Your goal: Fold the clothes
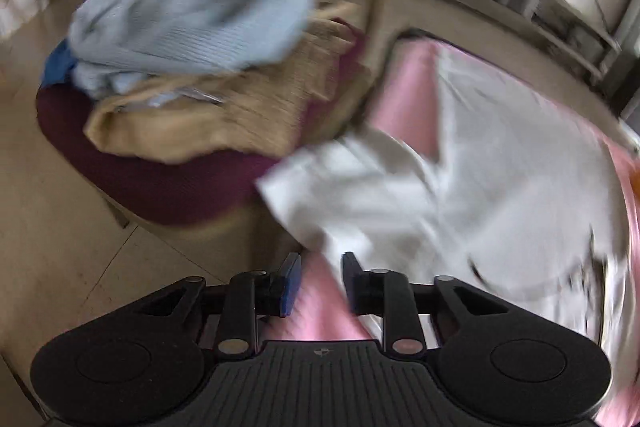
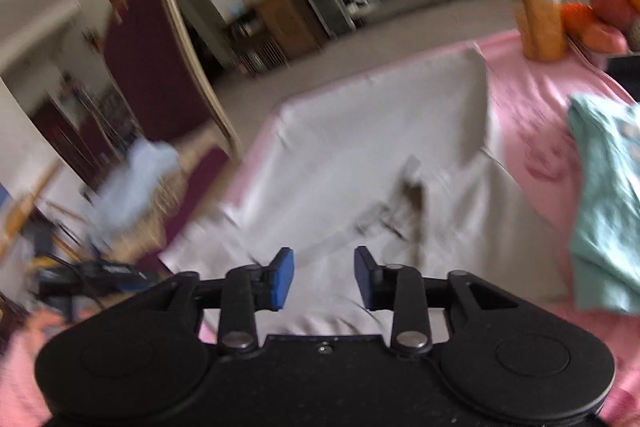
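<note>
Pink cloth (image 1: 404, 99) covers the table under both tools. Left hand-held gripper (image 1: 320, 283) and right hand-held gripper (image 2: 324, 277) hover with jaws parted, grasping nothing. Between them a white T-shirt (image 2: 360, 147) lies spread, one sleeve turned in; folding looks underway, and an edge needs pinching next. Beyond, a chair (image 1: 160, 179) holds piled clothes (image 1: 192, 27). No containers show.

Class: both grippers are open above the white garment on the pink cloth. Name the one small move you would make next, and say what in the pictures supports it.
Probably lower the left gripper onto the near edge of the white garment and close on it. Its jaws stand open and empty just short of that edge. The garment lies spread and not yet folded on the pink cloth, and the right gripper is open above it too.
</note>
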A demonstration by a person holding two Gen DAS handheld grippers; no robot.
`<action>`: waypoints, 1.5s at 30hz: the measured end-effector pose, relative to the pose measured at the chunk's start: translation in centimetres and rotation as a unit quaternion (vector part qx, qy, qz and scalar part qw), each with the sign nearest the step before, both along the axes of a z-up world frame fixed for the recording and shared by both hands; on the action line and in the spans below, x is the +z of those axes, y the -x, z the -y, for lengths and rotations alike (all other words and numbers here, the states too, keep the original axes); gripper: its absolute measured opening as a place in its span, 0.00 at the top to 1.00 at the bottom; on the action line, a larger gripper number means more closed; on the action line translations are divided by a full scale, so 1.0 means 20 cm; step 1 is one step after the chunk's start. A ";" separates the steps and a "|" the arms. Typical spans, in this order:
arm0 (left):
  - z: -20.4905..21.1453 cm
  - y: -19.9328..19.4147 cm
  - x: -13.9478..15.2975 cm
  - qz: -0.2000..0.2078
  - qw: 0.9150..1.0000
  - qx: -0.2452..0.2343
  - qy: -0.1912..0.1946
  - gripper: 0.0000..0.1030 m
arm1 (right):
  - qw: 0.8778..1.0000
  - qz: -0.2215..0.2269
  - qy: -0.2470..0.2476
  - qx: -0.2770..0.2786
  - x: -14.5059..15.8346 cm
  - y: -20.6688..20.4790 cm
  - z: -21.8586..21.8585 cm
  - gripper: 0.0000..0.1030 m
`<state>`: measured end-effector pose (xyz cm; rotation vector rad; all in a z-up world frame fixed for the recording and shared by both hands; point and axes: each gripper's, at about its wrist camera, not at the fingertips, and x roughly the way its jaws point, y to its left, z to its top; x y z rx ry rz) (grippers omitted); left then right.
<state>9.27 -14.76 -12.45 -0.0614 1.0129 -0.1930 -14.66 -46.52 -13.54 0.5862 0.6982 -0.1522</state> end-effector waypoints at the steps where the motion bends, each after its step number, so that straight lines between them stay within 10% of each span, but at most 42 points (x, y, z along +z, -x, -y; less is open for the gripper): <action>1: -0.04 -0.06 -0.01 -0.012 1.000 0.002 0.014 0.79 | 1.000 0.011 -0.003 -0.002 0.03 -0.02 0.00 0.59; 7: -0.13 -0.28 -0.17 -0.084 0.994 0.039 0.061 0.80 | 0.997 0.078 -0.021 -0.016 0.20 -0.12 -0.02 0.58; 20: 0.03 -0.38 -0.21 -0.059 0.998 0.009 -0.017 0.79 | 0.996 0.082 -0.028 -0.007 0.18 -0.19 -0.07 0.56; 23: 0.04 -0.37 -0.18 -0.035 0.999 0.004 -0.029 0.98 | 0.996 0.082 -0.033 -0.015 0.18 -0.16 -0.04 0.56; 32: 0.14 -0.23 -0.04 0.060 0.997 -0.012 -0.056 1.00 | 0.996 0.065 -0.047 -0.042 0.23 0.00 0.17 0.45; 40: 0.55 0.04 0.13 0.206 0.962 -0.110 -0.143 1.00 | 0.979 0.027 -0.173 -0.109 -0.13 0.13 0.49 0.44; 45: 0.89 0.41 0.10 0.277 0.910 -0.238 -0.195 1.00 | 0.969 0.022 -0.209 -0.126 -0.19 0.15 0.55 0.44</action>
